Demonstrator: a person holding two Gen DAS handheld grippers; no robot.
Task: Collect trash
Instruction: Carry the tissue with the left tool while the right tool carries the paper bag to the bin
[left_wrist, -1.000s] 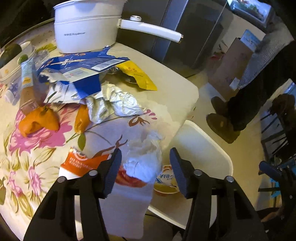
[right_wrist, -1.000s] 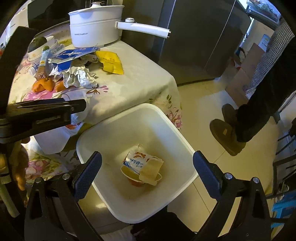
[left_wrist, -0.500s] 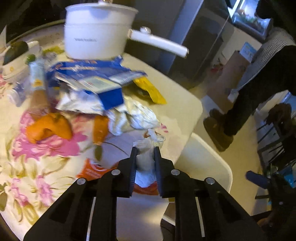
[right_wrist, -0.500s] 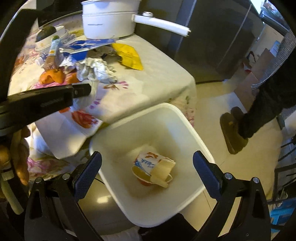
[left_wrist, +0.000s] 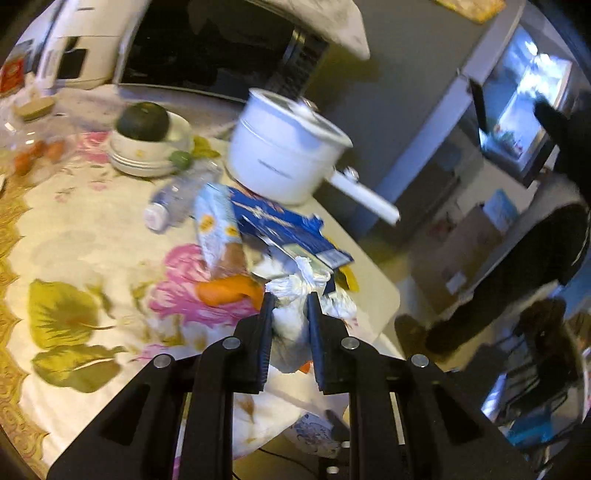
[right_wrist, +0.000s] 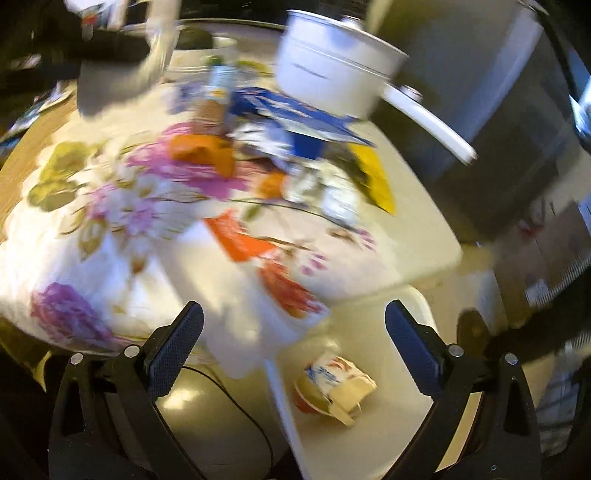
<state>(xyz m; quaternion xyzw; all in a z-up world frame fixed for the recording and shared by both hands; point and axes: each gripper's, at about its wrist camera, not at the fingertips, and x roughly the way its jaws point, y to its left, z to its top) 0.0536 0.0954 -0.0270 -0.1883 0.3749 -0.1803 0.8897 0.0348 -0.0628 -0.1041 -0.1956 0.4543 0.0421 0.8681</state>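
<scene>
My left gripper is shut on a crumpled white tissue, lifted above the flowered tablecloth. Behind it lie orange peel, a torn blue packet and a clear plastic bottle. My right gripper is open and holds nothing, over the table's edge. Below it stands a white bin with a used cup inside. In the blurred right wrist view I also see the orange peel, the blue packet, crumpled foil, a yellow wrapper and a white-and-orange wrapper.
A white pot with a long handle stands at the table's back. A bowl with a dark round fruit sits left of it. A person in dark clothes stands on the floor to the right, near cardboard boxes.
My left gripper closed on the white tissue and lifted it off the table, tilting upward. My right gripper swung left from over the bin toward the table's edge.
</scene>
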